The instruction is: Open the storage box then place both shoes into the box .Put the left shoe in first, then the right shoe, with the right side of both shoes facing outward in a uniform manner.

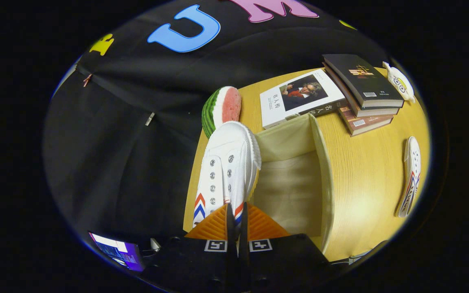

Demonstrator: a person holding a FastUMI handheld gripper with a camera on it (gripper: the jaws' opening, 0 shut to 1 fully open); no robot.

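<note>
Tongs pinching shoe, open box beside, books beyond

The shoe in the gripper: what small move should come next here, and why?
Probably lower the held shoe down into the storage box. The gripper is closed on the shoe's heel end, its toe pointing toward the watermelon slice. It sits at the box's edge, the box is open with bare lining showing, and the other shoe lies on the table beyond the box.
</note>
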